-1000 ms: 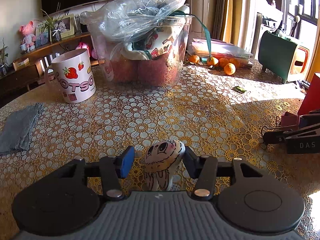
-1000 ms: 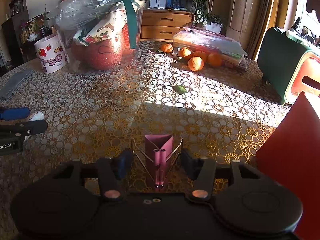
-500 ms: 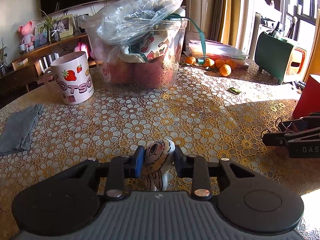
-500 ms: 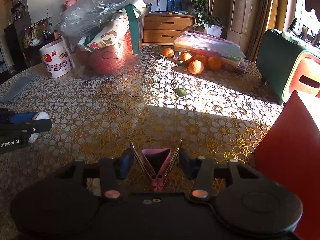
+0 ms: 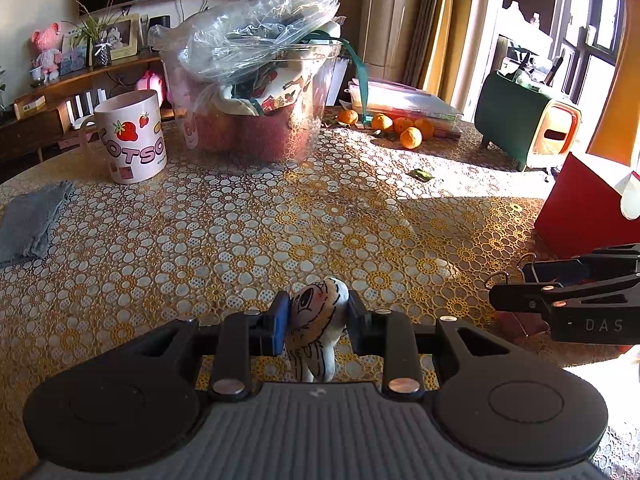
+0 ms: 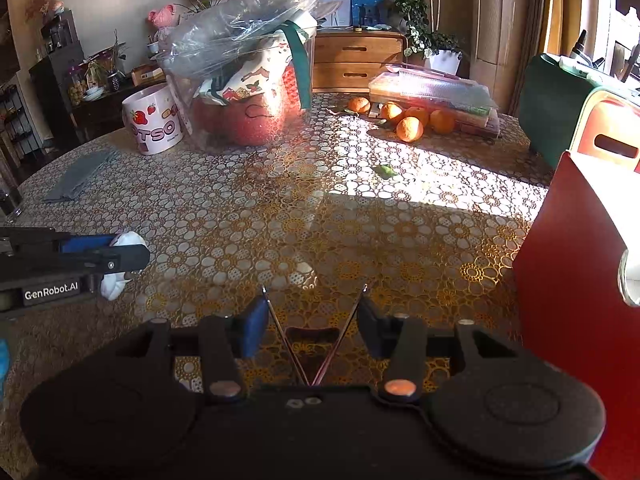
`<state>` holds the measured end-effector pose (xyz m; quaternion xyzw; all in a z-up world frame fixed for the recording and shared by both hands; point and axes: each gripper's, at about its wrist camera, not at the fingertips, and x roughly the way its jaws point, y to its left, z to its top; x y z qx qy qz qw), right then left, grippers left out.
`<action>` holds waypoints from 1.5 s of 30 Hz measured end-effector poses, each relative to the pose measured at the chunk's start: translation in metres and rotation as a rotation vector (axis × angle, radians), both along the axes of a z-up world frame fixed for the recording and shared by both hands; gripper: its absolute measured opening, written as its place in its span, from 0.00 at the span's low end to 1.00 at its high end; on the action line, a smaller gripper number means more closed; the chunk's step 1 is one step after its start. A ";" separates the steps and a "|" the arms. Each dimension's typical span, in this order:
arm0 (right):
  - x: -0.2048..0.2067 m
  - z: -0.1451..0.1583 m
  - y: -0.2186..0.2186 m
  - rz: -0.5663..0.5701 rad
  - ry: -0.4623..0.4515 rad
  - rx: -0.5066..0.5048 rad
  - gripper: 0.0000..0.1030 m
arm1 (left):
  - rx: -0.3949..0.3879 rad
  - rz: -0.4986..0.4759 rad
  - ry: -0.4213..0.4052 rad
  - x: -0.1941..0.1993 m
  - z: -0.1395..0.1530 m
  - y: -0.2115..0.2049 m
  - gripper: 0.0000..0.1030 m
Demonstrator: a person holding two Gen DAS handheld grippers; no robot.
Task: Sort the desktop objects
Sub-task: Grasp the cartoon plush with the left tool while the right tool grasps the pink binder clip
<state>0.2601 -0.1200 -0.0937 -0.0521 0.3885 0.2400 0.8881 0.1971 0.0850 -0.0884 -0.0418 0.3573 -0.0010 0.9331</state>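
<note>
Your left gripper [image 5: 316,322] is clamped on a small white figure [image 5: 318,312] with a drawn face, its pads pressing both sides, near the table's [image 5: 248,232] front edge. Your right gripper [image 6: 310,322] grips a pink binder clip [image 6: 308,334] by its two wire handles, which spread in a V between the pads; the clip's body sits low and dark between them. From the left wrist view, the right gripper and clip show at the right side, well apart from the figure.

Ahead of you the middle of the table is bare lace cloth. Toward the far edge stands a clear plastic tub [image 5: 256,120] stuffed with a plastic bag and printed cloth, and just left of it a strawberry mug [image 5: 130,136]. A grey folded cloth [image 5: 30,220] lies at the left edge. Several oranges [image 6: 408,120] cluster at the far right beside a flat clear case [image 6: 432,96], with a small green leaf [image 6: 386,171] lying nearer the middle. A red box [image 6: 576,280] stands close on your right gripper's right side, and a green and orange container [image 5: 524,132] sits beyond it at the right edge.
</note>
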 end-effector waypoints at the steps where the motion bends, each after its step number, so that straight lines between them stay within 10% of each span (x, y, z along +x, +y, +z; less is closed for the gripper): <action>1: -0.003 0.001 -0.001 0.001 0.001 0.003 0.46 | -0.006 -0.002 0.003 -0.003 0.001 -0.003 0.27; 14: -0.040 0.015 -0.019 0.009 -0.008 0.046 0.39 | -0.038 -0.026 0.005 -0.035 0.014 -0.025 0.27; 17: -0.046 0.021 -0.029 0.001 0.008 0.082 0.06 | -0.034 -0.033 0.002 -0.042 0.019 -0.030 0.27; 26: -0.054 0.017 -0.044 -0.013 0.015 0.066 0.22 | -0.015 -0.032 0.006 -0.058 0.019 -0.035 0.27; 33: -0.063 0.009 -0.037 0.046 0.006 0.051 0.58 | -0.022 -0.032 0.025 -0.063 0.010 -0.033 0.27; 45: -0.032 -0.013 -0.008 0.042 -0.001 -0.013 0.56 | -0.026 -0.032 0.047 -0.058 -0.005 -0.026 0.27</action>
